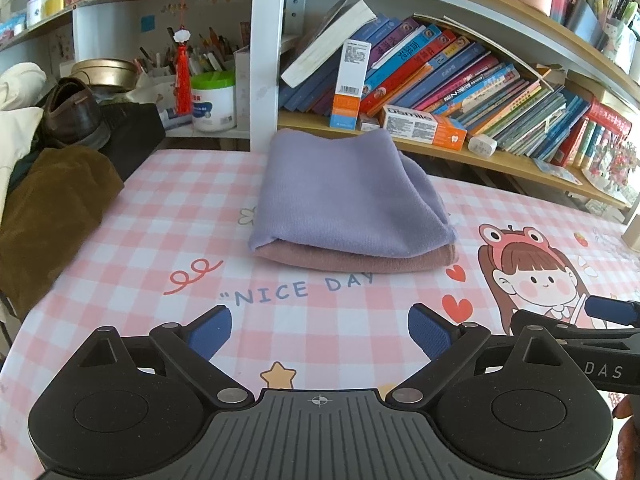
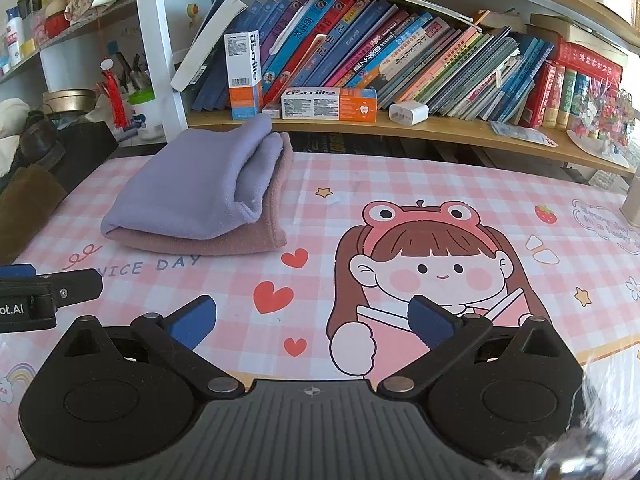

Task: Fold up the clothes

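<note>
Left wrist view: left claw [image 1: 319, 334] spread wide, empty, low over counter [image 1: 168, 216]. Lilac cloth [image 1: 340, 196] folded atop pink cloth [image 1: 360, 261], far centre. Cover print reads "NICE DAY" [image 1: 304, 287]. Shelf box: "usmile" [image 1: 424, 122].

Right wrist view: right claw [image 2: 312, 318] spread wide, empty. Folded stack far left; upright box [image 2: 243, 76] and flat box [image 2: 329, 104] both "usmile".

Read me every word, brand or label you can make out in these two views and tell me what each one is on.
"NICE DAY": checked tablecloth.
"usmile": flat toothpaste box on the shelf.
"usmile": upright box, running up its side.
"DAS": right hand-held gripper body.
"ot.AI", cut off: left hand-held gripper body.
Too small or blurred: book spines, white jar's label, cursive print at the tablecloth's right edge.
</note>
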